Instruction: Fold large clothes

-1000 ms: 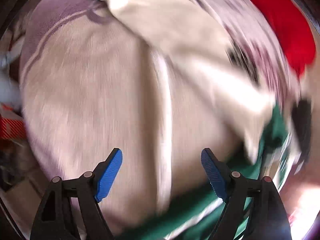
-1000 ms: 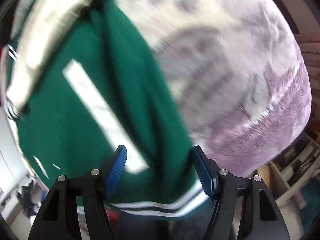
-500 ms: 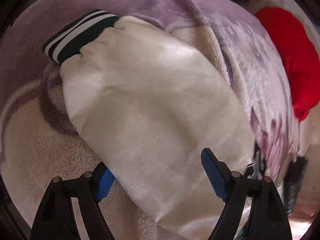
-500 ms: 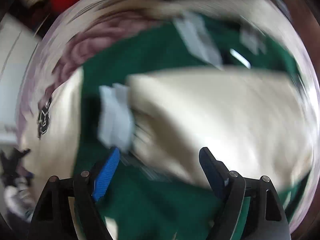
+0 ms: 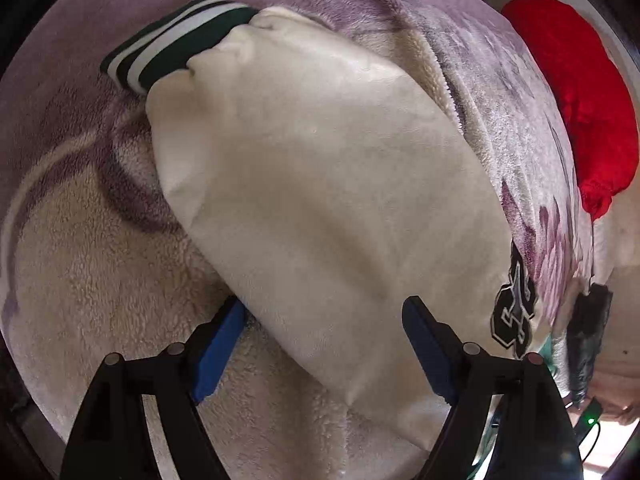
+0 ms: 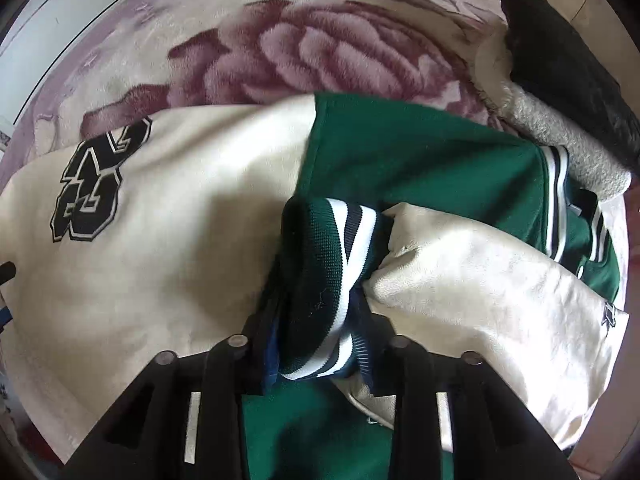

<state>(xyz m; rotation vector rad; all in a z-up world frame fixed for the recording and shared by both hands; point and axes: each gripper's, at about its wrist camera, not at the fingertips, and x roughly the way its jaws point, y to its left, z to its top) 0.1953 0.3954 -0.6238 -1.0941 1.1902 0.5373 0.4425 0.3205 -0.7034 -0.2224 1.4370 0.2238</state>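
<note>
A green varsity jacket point(image 6: 420, 160) with cream sleeves lies on a purple flowered blanket point(image 6: 320, 48). My left gripper point(image 5: 324, 308) stands open astride one cream sleeve point(image 5: 320, 180), its left finger tucked at the sleeve's edge. That sleeve's striped cuff point(image 5: 176, 52) lies farther off at upper left. A black number patch point(image 5: 514, 312) shows near the right finger. My right gripper point(image 6: 320, 344) has its jaws closing on the other sleeve's striped cuff point(image 6: 328, 264), which is bunched tight between them. That sleeve point(image 6: 480, 292) runs off to the right.
A red garment point(image 5: 580, 100) lies on the blanket's far right side. In the right wrist view a black item point(image 6: 568, 68) rests on a grey fleece fold point(image 6: 552, 128) at upper right. White furniture point(image 6: 60, 20) borders the blanket at upper left.
The left gripper came from bare blanket onto the cream sleeve, then held still. The right gripper swung from the green hem to the sleeve cuff and its jaws narrowed on it.
</note>
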